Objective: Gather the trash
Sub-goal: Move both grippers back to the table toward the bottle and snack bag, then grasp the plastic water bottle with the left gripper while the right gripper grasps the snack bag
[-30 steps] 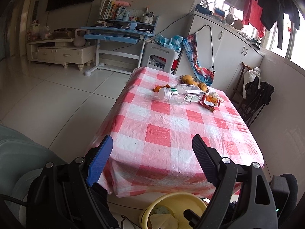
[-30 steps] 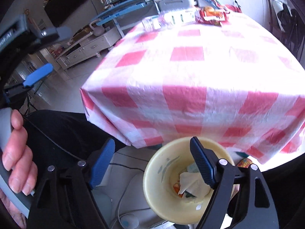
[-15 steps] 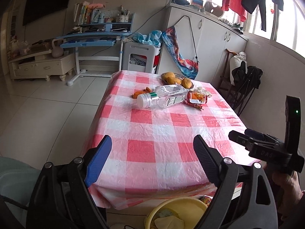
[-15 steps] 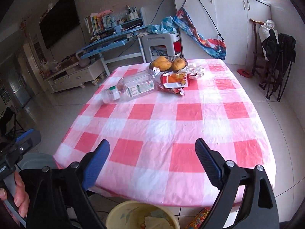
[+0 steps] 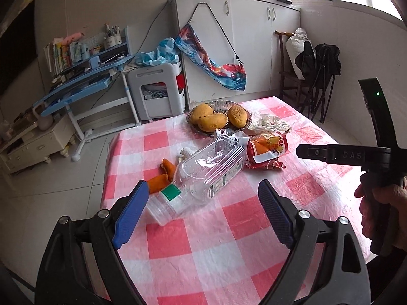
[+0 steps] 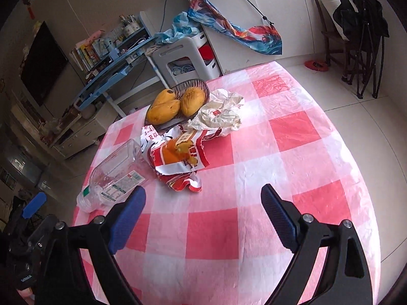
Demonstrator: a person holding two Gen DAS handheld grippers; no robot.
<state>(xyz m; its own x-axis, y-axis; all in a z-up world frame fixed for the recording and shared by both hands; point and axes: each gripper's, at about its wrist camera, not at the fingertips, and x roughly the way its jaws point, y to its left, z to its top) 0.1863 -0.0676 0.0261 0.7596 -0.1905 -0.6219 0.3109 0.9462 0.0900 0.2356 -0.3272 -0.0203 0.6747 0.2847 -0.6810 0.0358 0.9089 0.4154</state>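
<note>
An empty clear plastic bottle (image 5: 203, 175) lies on its side on the red-and-white checked tablecloth (image 5: 229, 233), its white cap end toward the left gripper; orange peel pieces (image 5: 162, 175) lie just beside it, touching its far side; a torn red snack wrapper (image 5: 267, 152) lies at the bottle's base end, and a crumpled white paper (image 5: 269, 124) sits beyond that, next to a glass bowl (image 5: 218, 106) holding three mangoes (image 5: 211, 119). The left gripper (image 5: 201, 213) hovers over the near part of the table with its jaws spread wide and nothing between them; the right gripper (image 6: 203, 216) also has its jaws wide apart, having just been opening, and holds nothing; in the left wrist view a hand (image 5: 381, 211) grips its handle at the right edge. Behind the table stand a blue desk (image 5: 84, 84), a white stool (image 5: 157, 89) and white cabinets (image 5: 241, 45).
</note>
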